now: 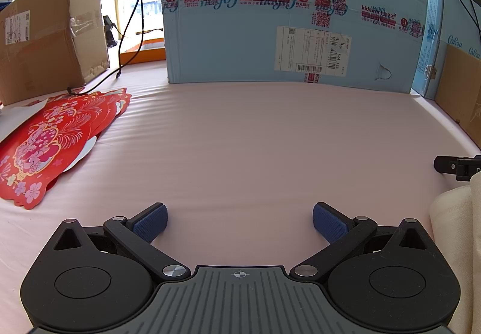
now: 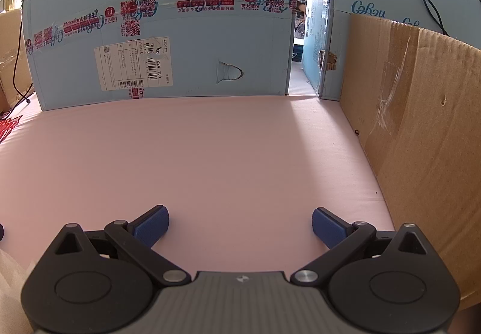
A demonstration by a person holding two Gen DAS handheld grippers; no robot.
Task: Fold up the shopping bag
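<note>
Both grippers, left and right, hover with fingers spread wide and empty over the smooth pink bench. The cream shopping bag shows only as soft folds right of the left fingers, its axis unclear. Ahead, a blue carton reads "kidswant".

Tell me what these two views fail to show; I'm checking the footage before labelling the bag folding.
- Cream bag: left wrist view, cut off by the right edge; its shape and handles cannot be judged.
- Same bag, right wrist view: only a pale blurred sliver at the lower left corner.
- Shipping label on the blue box: text too small to read.
- Red paper cutouts: cut off by the left edge.
</note>
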